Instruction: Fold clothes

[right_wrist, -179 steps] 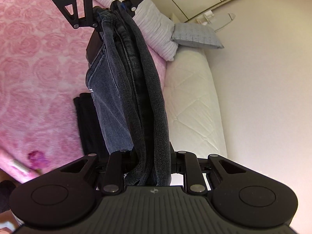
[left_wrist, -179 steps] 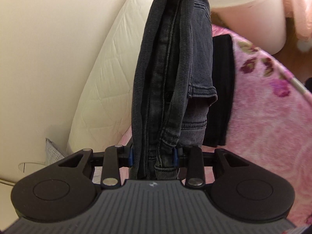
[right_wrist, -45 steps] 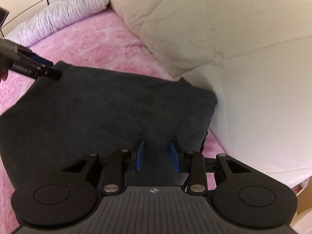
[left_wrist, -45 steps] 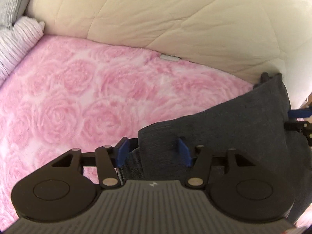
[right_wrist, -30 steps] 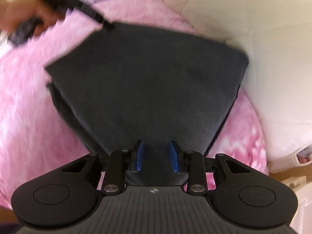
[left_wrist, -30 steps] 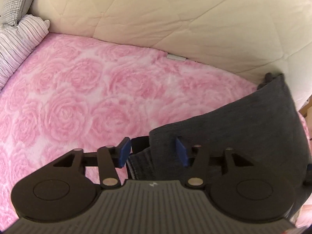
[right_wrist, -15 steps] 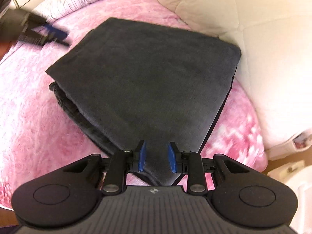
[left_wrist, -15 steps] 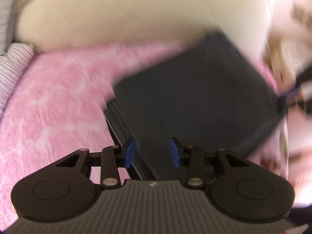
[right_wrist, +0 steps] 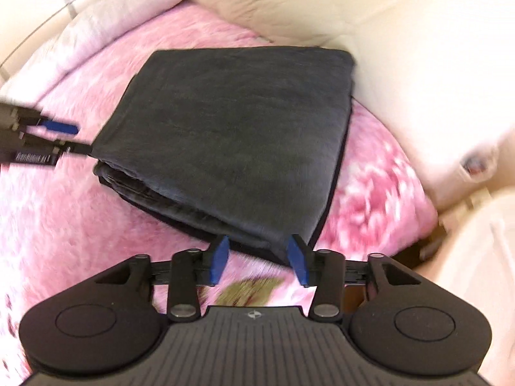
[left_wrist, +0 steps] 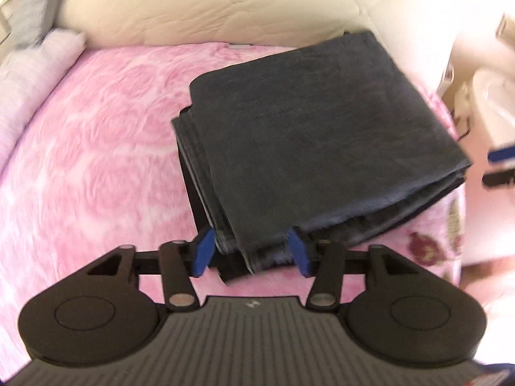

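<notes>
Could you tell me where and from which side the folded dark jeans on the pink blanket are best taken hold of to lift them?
Probably the folded dark jeans are best gripped at the layered near edge, from the camera side, since the stacked layers show there and the far side lies by the cream cushion. The left gripper, jaws opening, already straddles that corner.

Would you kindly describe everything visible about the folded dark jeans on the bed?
The folded jeans are dark grey, faded denim, stacked in several layers into a flat, roughly square bundle. They lie on the pink rose-patterned blanket, with something black showing beneath, their far corner against the cream quilted cushion. Neither gripper holds them.
</notes>
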The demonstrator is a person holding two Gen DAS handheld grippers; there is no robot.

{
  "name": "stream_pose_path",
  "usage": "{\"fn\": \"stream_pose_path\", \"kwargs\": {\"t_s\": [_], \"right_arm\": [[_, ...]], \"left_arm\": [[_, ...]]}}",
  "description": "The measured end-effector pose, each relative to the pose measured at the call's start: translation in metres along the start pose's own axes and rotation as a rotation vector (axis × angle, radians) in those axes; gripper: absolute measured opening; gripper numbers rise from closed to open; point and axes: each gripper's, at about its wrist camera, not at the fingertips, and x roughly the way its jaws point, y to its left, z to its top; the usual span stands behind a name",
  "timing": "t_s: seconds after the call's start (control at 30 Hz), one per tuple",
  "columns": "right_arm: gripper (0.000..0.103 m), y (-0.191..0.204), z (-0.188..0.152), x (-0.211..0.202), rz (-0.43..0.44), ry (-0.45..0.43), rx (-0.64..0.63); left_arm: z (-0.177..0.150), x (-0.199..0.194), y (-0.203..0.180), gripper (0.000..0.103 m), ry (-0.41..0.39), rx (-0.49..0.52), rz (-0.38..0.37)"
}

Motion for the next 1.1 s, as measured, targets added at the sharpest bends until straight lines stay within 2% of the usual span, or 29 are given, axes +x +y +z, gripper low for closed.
{"fn": "stream_pose_path", "kwargs": {"t_s": [0.03,0.1,0.17,0.23,0.3,0.33,0.43,0.7,0.93,1.1], "right_arm": [[0.052,0.004,-0.009,-0.009,-0.008,-0.012,0.033],[0.066,0.017,-0.026,-0.027,-0.031,-0.042,0.089],[0.074,0.034,-0.041,-0.045,-0.062,-0.078,0.133],[0.078,0.051,-0.056,-0.062,-0.08,-0.106,0.176],[0.088,0.069,-0.07,-0.079,-0.09,-0.129,0.215],[0.088,0.078,-0.076,-0.088,-0.098,-0.139,0.226],[0.088,0.104,-0.088,-0.113,-0.119,-0.163,0.244],[0.088,0.151,-0.092,-0.179,-0.183,-0.251,0.229],[0.088,0.166,-0.094,-0.207,-0.202,-0.252,0.218],[0.088,0.173,-0.094,-0.217,-0.206,-0.258,0.208]], "left_arm": [[-0.008,-0.008,-0.002,0.052,-0.005,-0.021,-0.009],[-0.024,-0.025,-0.007,0.056,-0.011,-0.051,-0.023],[-0.038,-0.046,-0.01,0.063,-0.029,-0.071,-0.027],[-0.052,-0.068,-0.012,0.078,-0.051,-0.085,-0.027],[-0.066,-0.09,-0.014,0.083,-0.072,-0.098,-0.026],[-0.072,-0.102,-0.014,0.09,-0.08,-0.101,-0.027],[-0.088,-0.135,-0.012,0.102,-0.119,-0.112,-0.025],[-0.113,-0.197,-0.005,0.102,-0.184,-0.175,-0.03],[-0.115,-0.226,-0.018,0.102,-0.245,-0.129,-0.075],[-0.112,-0.233,-0.027,0.102,-0.279,-0.087,-0.06]]}}
